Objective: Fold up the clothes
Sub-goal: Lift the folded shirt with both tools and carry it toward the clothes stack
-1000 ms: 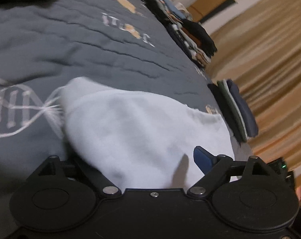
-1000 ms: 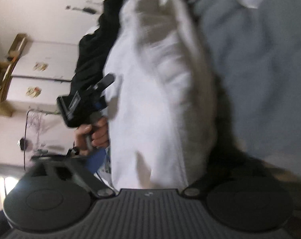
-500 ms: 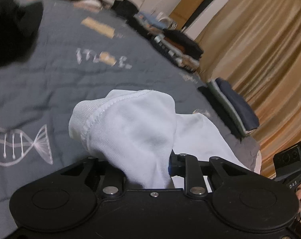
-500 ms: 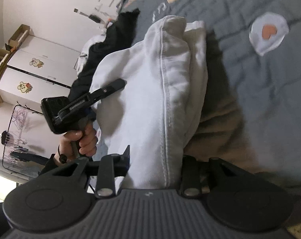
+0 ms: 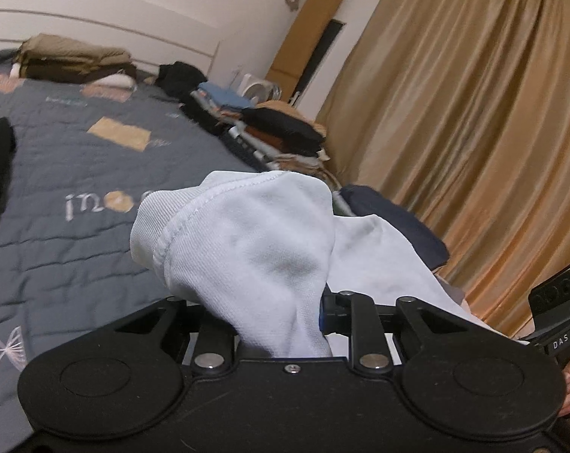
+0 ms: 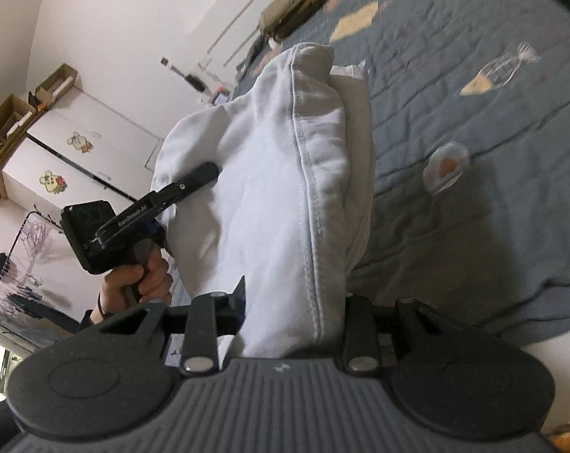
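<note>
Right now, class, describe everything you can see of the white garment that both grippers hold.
The white garment looks like soft, thick cotton knit, with a ribbed band and stitched seams. It is bunched and creased, lifted above the grey quilt. The left gripper clamps one bunch near the ribbed edge; the right gripper clamps another along a double-stitched seam. The cloth sags between them. Its full shape stays hidden.

garment: white, ribbed hem, stitched seams
bedspread: grey quilt with tan patches, pale lettering, a white DNA helix at my 8 o'clock
curtain: golden tan
my fingers: black, blue-padded
folded stack: black, brown, blue
</note>
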{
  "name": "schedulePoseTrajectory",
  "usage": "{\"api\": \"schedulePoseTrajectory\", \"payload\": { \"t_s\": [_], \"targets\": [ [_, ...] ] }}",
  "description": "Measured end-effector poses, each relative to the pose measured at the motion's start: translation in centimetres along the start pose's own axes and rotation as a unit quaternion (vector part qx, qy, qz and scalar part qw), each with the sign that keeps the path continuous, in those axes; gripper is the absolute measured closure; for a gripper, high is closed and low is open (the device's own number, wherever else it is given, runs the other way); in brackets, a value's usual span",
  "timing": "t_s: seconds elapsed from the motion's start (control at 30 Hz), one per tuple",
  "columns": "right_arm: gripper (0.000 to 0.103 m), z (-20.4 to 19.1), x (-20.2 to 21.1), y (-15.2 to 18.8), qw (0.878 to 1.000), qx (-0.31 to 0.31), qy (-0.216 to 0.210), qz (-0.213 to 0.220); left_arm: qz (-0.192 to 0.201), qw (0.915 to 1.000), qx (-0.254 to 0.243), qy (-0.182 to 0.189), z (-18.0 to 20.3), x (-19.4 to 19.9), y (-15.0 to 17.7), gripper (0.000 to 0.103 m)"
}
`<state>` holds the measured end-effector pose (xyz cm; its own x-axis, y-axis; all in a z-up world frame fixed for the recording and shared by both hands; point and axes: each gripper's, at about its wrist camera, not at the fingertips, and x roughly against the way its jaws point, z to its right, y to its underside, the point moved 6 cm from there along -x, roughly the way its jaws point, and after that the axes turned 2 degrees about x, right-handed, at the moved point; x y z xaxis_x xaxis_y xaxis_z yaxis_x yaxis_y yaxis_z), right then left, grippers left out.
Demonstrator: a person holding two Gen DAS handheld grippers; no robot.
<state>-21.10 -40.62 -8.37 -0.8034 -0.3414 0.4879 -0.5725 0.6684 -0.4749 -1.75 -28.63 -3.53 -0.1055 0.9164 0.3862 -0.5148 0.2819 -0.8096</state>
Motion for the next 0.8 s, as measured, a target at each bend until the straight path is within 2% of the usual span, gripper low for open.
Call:
{"api": "schedulePoseTrajectory", "payload": {
  "t_s": [0.3,0.8],
  "targets": [
    [0.072,2.7,5.1,-1.4,0.999,0.006,0.017,0.029,0.014,0.9998,-0.016,0.0,4.6,-2.9,0.0,0.08],
    [0.072,10.7,14.0,-6.6,0.998,0.011,0.049,0.048,0.024,0.9994,-0.011,0.02,12.2,-13.4,-0.1,0.08]
  ]
}}
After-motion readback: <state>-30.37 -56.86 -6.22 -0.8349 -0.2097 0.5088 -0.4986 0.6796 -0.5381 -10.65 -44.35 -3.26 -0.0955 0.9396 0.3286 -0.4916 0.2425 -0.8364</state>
